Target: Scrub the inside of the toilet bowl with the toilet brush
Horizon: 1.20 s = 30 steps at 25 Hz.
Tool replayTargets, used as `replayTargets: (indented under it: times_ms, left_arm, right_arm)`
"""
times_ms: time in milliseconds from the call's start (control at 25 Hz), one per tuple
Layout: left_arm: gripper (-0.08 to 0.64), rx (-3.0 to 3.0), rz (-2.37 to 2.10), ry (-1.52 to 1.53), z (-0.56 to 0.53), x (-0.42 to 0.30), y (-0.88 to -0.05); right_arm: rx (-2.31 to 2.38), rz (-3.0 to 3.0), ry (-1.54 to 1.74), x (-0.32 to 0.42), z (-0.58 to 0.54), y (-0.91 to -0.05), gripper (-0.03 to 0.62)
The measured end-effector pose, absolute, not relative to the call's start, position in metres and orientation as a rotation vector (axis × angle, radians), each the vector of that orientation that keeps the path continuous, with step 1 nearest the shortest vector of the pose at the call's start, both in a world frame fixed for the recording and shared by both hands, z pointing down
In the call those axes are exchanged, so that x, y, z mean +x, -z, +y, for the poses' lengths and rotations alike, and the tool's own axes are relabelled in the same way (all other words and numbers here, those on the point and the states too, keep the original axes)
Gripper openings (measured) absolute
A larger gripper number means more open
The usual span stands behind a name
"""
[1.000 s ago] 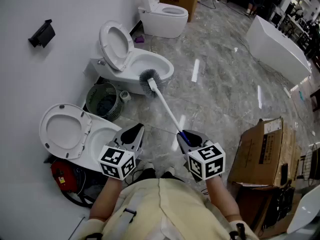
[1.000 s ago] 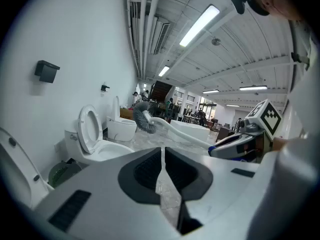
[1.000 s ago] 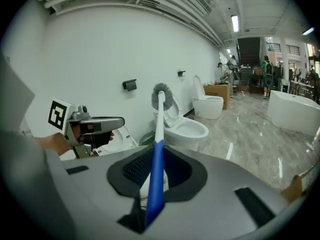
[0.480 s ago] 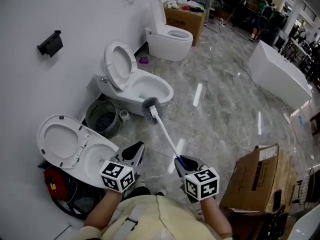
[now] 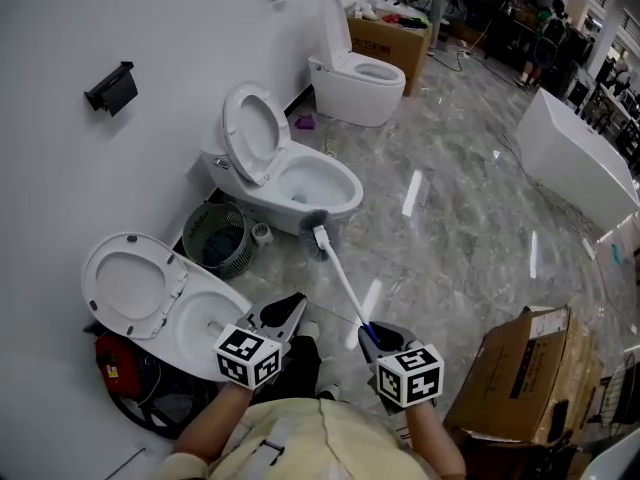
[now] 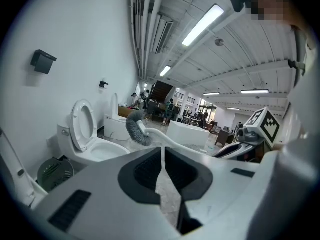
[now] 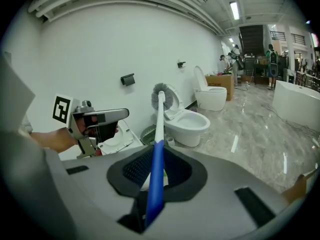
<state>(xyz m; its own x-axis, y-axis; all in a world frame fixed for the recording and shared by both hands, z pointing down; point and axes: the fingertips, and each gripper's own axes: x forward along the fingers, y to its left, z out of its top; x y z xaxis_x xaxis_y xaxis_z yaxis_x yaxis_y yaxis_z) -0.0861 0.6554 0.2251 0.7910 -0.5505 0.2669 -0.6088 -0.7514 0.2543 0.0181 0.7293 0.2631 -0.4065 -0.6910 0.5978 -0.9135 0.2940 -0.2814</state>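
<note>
Sanitaryware showroom, 3 toilets (image 5: 318,190) along wall (image 5: 150,28), freestanding tub (image 5: 585,143), cardboard boxes (image 5: 525,368), marble floor (image 5: 450,238)

The floor (image 5: 470,228) is seen as polished grey veined stone, strongly glossy, with lights mirrored in it. The toilet bowl (image 5: 350,190) is finished in smooth, shiny white ceramic. The toilet brush (image 5: 343,280) is made of smooth plastic, white along the shaft and blue at the grip, with rough grey bristles. Matt brown cardboard is shown by the box (image 5: 525,373). The pads (image 7: 136,168) of the right gripper (image 7: 156,159) are matt black and ribbed.
</note>
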Motion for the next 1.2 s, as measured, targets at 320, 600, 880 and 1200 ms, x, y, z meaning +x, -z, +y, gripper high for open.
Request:
replayTargets:
  times_ms: [320,600,880,1200]
  left_arm:
    - [0.032,2.656,-0.933,-0.240,0.553,-0.092,-0.238]
    - [0.032,2.639,-0.893,-0.239,0.468,-0.091,-0.256]
    - [0.032,2.600,-0.862,-0.287,0.405,-0.100,-0.275]
    - [0.032,2.526,-0.998,-0.347,0.337,-0.096,-0.307]
  right_arm:
    - [1.410,-2.143,-0.855,0.024,0.639,-0.278,0.072]
    - [1.365,-2.104,-0.858,0.031,0.545,-0.286,0.072]
    - [1.277,-2.069,-0.835,0.024,0.470,-0.297,0.072]
    - [1.158,-2.035,-0.849,0.042,0.394,-0.320,0.071]
